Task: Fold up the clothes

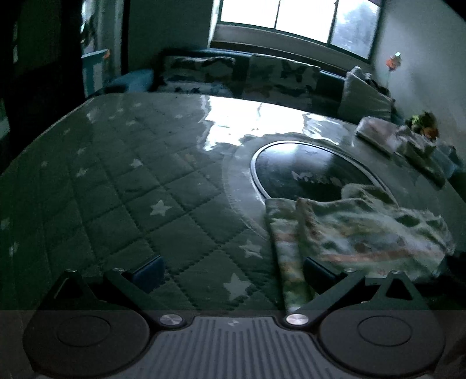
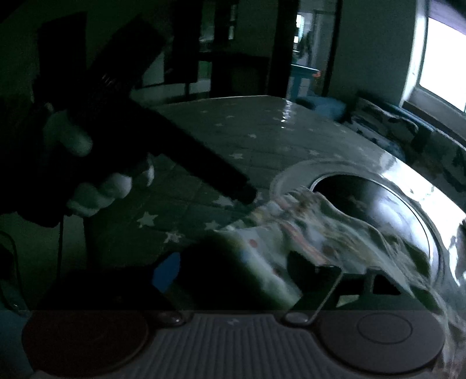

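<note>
I had the quilted star-print mattress [image 1: 139, 180] under both tools, its plastic wrap glaring. The patterned garment [image 1: 358, 233] lay bunched near its front edge, over the round label. I judged the fold barely begun. My left gripper [image 1: 233, 271] stood wide with nothing between its fingers, the cloth draped over one. The right gripper [image 2: 247, 271] seemed open too. Next I needed a corner pinch.

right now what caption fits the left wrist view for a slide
Open left gripper over a star-quilted mattress, its right finger against a crumpled patterned cloth, window behind.
</note>
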A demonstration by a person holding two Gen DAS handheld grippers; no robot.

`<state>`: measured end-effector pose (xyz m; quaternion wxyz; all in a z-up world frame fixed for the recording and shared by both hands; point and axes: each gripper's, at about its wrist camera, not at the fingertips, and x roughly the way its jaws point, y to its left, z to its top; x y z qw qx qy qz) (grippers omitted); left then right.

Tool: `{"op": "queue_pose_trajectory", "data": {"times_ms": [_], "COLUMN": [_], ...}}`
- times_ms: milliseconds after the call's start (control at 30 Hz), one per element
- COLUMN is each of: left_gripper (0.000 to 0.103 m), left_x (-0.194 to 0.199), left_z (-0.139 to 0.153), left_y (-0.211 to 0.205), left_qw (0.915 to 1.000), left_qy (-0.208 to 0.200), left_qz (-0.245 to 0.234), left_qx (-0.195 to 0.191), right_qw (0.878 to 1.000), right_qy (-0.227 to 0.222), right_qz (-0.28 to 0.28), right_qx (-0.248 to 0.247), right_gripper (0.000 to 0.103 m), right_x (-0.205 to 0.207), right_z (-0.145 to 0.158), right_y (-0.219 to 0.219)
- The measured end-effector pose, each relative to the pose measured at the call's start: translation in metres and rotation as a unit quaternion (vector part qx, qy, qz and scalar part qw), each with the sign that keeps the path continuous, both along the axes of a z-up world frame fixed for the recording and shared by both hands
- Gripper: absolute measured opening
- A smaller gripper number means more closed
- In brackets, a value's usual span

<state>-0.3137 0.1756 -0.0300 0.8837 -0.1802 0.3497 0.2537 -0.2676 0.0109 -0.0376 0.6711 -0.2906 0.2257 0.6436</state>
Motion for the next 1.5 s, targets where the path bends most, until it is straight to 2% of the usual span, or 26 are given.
{"op": "queue_pose_trajectory", "data": {"times_ms": [67,133,167,233,267,300,367,467,600,733,833,933,1000,1033,1100,1133,1167,1433,1500], "left_gripper": [0.103,0.103,0.103,0.103,0.103,0.103,0.103,0.103,0.103,0.103,0.103,0.102,0.102,0.102,0.102,0.102,0.102,0.103,0.103], "left_x": [-0.001,-0.001,-0.002,-0.002,-0.002,-0.001,-0.001,0.003,0.009,0.019,0.029,0.033,0.029,0.028,0.025,0.024,0.023,0.026,0.026], "left_z": [0.000,0.000,0.001,0.002,0.003,0.003,0.003,0.001,0.000,-0.001,-0.002,-0.004,-0.004,-0.003,-0.004,-0.004,-0.004,-0.005,-0.005], "left_y": [0.004,0.006,0.007,0.009,0.010,0.011,0.013,0.017,0.019,0.016,0.013,0.018,0.024,0.025,0.027,0.027,0.027,0.026,0.025], "left_qw": [0.9998,0.9993,0.9990,0.9979,0.9972,0.9963,0.9943,0.9897,0.9805,0.9736,0.9695,0.9650,0.9659,0.9672,0.9683,0.9685,0.9686,0.9714,0.9718], "left_qy": [-0.003,-0.007,-0.011,-0.019,-0.023,-0.026,-0.034,-0.041,-0.054,-0.056,-0.055,-0.050,-0.047,-0.042,-0.040,-0.040,-0.040,-0.036,-0.036], "left_qz": [0.008,0.011,0.012,0.013,0.015,0.016,0.019,0.022,0.020,0.013,0.002,0.028,0.042,0.047,0.048,0.049,0.049,0.043,0.043], "left_qx": [-0.015,-0.034,-0.043,-0.060,-0.070,-0.080,-0.099,-0.136,-0.188,-0.221,-0.239,-0.256,-0.251,-0.246,-0.242,-0.241,-0.241,-0.231,-0.229], "right_qw": [1.000,1.000,1.000,0.999,0.999,0.999,0.999,0.999,0.998,0.995,0.994,0.995,0.996,0.996,0.997,0.998,0.998,1.000,1.000], "right_qy": [-0.013,-0.021,-0.024,-0.032,-0.036,-0.037,-0.026,0.011,0.037,0.055,0.063,0.057,0.058,0.057,0.054,0.052,0.052,0.022,0.013], "right_qz": [0.004,0.001,-0.001,-0.004,-0.006,-0.011,-0.025,-0.038,-0.049,-0.055,-0.060,-0.059,-0.047,-0.042,-0.033,-0.028,-0.025,-0.014,-0.016], "right_qx": [-0.005,-0.012,-0.015,-0.021,-0.025,-0.025,-0.017,0.001,0.026,0.055,0.072,0.062,0.055,0.050,0.038,0.033,0.028,-0.006,-0.005], "right_gripper": [0.066,0.062,0.054,0.048,0.041,0.039,0.026,0.018,0.015,0.010,0.009,0.009,0.013,0.016,0.030,0.041,0.042,0.043,0.033], "right_x": [-0.005,-0.006,-0.007,-0.008,-0.009,-0.009,-0.003,0.007,0.015,0.018,0.023,0.024,0.022,0.021,0.019,0.018,0.018,0.006,0.004], "right_z": [-0.003,-0.008,-0.010,-0.014,-0.016,-0.017,-0.015,-0.007,0.005,0.017,0.025,0.024,0.019,0.017,0.012,0.009,0.006,-0.012,-0.013], "right_y": [0.006,0.012,0.015,0.021,0.024,0.026,0.025,0.017,0.006,-0.002,-0.007,-0.008,-0.009,-0.008,-0.004,-0.003,0.000,0.014,0.015]}}
